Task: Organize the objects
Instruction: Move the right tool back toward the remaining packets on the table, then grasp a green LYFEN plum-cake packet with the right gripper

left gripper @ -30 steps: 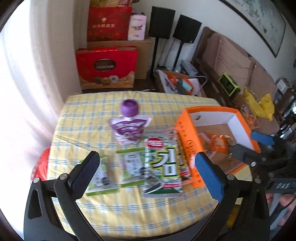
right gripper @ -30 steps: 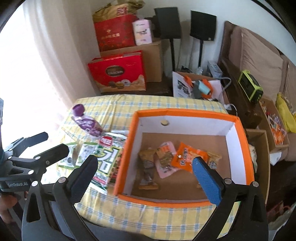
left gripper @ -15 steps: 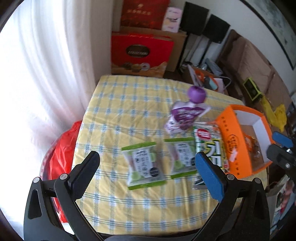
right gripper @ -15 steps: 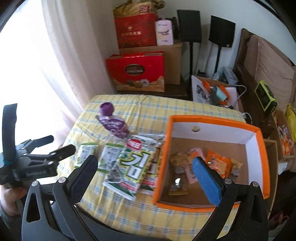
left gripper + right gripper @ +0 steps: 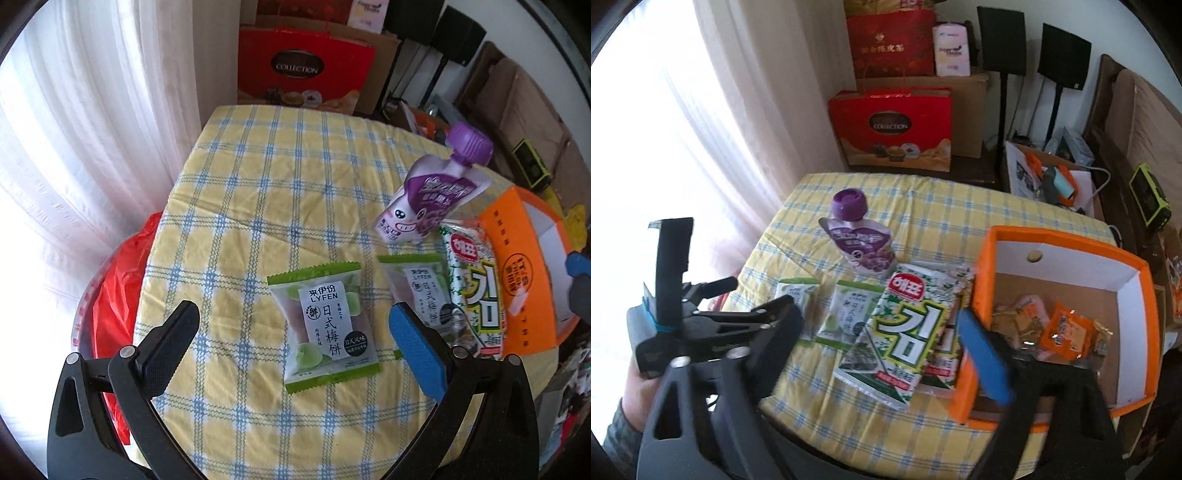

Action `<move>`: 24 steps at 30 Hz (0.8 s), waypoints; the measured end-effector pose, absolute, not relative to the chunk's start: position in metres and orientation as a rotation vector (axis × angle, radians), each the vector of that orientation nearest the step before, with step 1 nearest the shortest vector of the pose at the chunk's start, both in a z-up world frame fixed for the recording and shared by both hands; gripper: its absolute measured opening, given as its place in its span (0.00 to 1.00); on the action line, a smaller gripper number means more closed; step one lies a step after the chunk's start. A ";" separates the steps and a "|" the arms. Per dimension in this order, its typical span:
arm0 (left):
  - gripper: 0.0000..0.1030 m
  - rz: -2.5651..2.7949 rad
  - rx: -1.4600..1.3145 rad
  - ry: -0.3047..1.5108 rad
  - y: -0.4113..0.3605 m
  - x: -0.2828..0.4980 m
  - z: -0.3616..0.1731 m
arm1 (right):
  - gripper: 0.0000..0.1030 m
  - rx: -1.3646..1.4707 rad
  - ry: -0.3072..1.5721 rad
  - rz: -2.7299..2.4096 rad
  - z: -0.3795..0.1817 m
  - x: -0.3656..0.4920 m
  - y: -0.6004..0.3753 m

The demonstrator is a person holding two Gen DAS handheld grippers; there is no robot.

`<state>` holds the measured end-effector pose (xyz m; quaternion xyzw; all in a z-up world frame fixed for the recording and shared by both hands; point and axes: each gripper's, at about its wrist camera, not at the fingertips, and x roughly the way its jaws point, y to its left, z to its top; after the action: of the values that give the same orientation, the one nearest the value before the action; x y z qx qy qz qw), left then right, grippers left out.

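Note:
On the yellow checked tablecloth (image 5: 258,206) lie two green plum-cake packets (image 5: 325,325) (image 5: 421,291), a purple spouted pouch (image 5: 428,203) and a green seaweed pack (image 5: 476,291) beside an orange box (image 5: 517,266). My left gripper (image 5: 291,314) hangs open just above the nearer green packet and touches nothing. In the right wrist view my right gripper (image 5: 879,314) hovers over the seaweed pack (image 5: 905,325). Its jaws are closing, and the pads press on nothing. Several snack packets (image 5: 1067,332) lie inside the orange box (image 5: 1052,236). The left gripper (image 5: 738,299) shows at the left there.
A red plastic bag (image 5: 118,288) sits below the table's left edge by the white curtain (image 5: 74,147). Behind the table stand a red gift box (image 5: 894,125), cardboard boxes and two speakers. A sofa runs along the right.
My left gripper has swung left and sunk toward the green packets. My right gripper has shifted left from over the orange box to over the seaweed pack, and its fingers have narrowed.

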<state>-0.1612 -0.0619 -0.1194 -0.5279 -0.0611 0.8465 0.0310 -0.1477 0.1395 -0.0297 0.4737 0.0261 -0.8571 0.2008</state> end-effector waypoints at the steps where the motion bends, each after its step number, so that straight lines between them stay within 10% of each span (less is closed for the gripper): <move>1: 0.99 2.603 -1.631 -0.190 -0.061 -0.162 -0.122 | 0.65 1.337 0.071 -2.389 -0.034 -0.150 0.137; 24: 0.88 2.552 -1.681 -0.252 -0.088 -0.164 -0.147 | 0.46 1.498 0.005 -2.230 -0.113 -0.177 0.080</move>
<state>-0.1641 -0.0881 -0.1467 -0.5478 -0.0821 0.8317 0.0374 -0.1772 0.0800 -0.1135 0.5433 0.0018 -0.8086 0.2257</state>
